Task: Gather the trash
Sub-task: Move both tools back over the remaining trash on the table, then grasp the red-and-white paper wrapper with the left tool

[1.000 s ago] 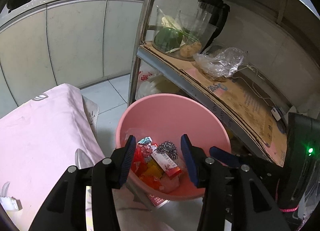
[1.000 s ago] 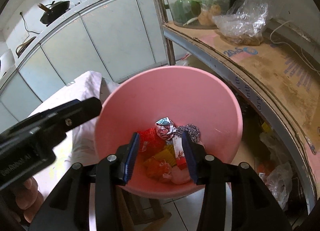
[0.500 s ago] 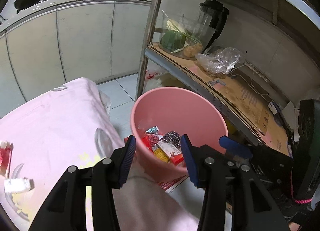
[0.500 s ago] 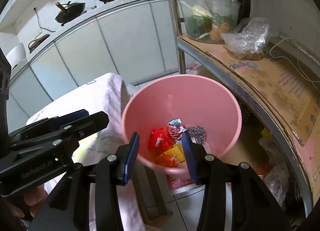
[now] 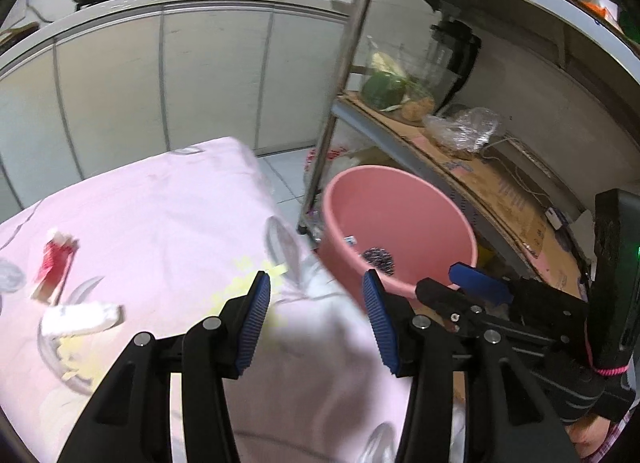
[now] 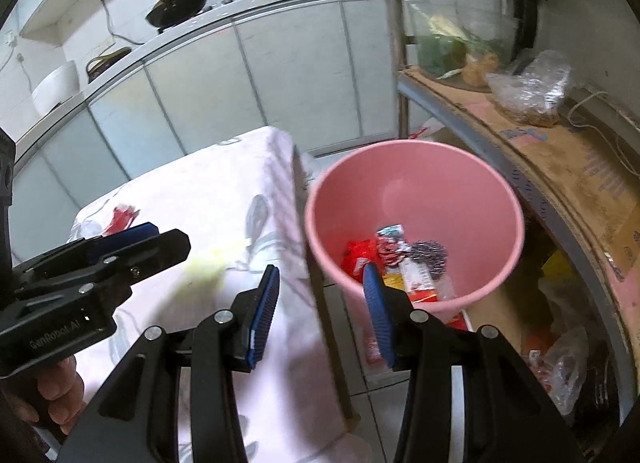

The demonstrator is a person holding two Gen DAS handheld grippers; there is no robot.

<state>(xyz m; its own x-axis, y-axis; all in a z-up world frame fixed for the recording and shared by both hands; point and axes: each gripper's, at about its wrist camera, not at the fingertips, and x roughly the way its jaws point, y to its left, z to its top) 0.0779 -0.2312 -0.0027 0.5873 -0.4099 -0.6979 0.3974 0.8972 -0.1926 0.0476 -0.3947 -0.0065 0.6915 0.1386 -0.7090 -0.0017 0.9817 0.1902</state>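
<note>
Two pieces of trash lie on the pink cloth point(image 5: 160, 223) that covers the worktop, toward its left side in the left wrist view: a red wrapper point(image 5: 56, 259) and, just beside it and nearer the camera, a crumpled white scrap point(image 5: 80, 319). Both look light, thin and soft, probably film or paper, so they should crush easily and weigh almost nothing; the wrapper may be slick. A pinch across the middle of the bunched part looks the safest hold, taking care not to catch the loose cloth beneath, which could lift with it.

The left gripper point(image 5: 316, 327) hangs over the near edge of the cloth with its fingers well apart and nothing between them. The right gripper point(image 6: 320, 319) is over the gap between the worktop and the pink bucket point(image 6: 500, 199), its fingers likewise parted and empty.

The bucket stands on the floor just beside the worktop's right edge and holds red wrappers point(image 6: 360, 259), a foil packet and a steel scourer point(image 6: 430, 257).

The cloth is wrinkled and patterned. To the right stands a metal shelf rack point(image 5: 340, 103) lined with cardboard, carrying a clear bag point(image 5: 464, 131) and vegetables. Behind, white kitchen cabinets carry dark woks point(image 6: 178, 3) on a stove.
</note>
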